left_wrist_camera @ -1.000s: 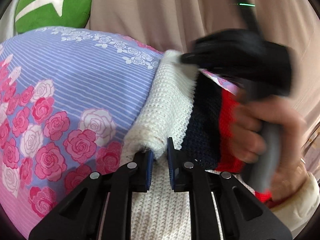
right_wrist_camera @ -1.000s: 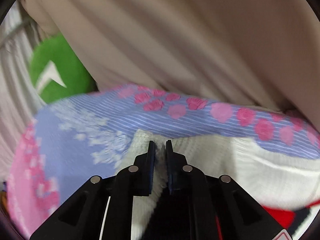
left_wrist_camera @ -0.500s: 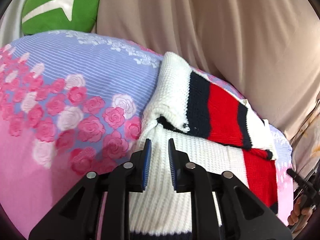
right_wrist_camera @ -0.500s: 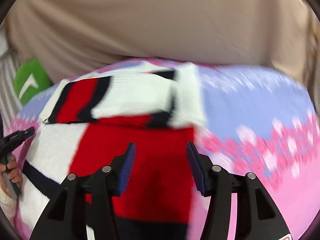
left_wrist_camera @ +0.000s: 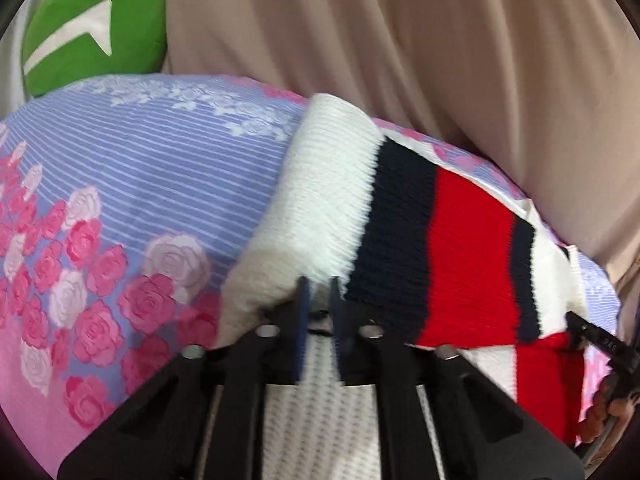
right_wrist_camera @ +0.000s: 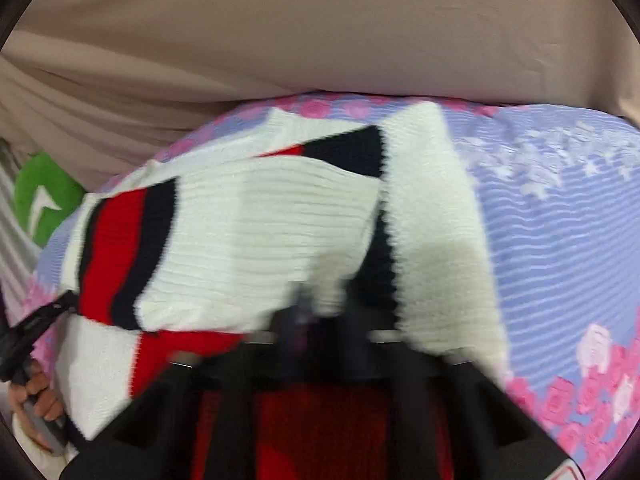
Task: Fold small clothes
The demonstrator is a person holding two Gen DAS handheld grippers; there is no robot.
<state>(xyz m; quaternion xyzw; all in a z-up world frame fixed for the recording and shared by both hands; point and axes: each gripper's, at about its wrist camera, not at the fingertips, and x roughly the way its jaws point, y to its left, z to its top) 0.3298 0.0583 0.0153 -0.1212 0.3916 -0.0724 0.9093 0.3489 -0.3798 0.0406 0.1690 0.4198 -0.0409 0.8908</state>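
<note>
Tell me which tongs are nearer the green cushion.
Left. The left tongs pinch the sweater at its edge on the side of the green cushion; the right tongs, closing on knit, work the sweater's opposite edge.

Both views are bright and evenly lit with soft, diffuse light; no glare, only faint shadow under the sweater [left_wrist_camera: 328, 208] folds. Fisheye distortion bends the bedsheet [left_wrist_camera: 152, 168] edges, and dark vignette fills every corner. The left wrist view is mildly soft. The right wrist view is heavily motion-blurred, smearing the right gripper [right_wrist_camera: 320, 304] at lower centre.
</note>
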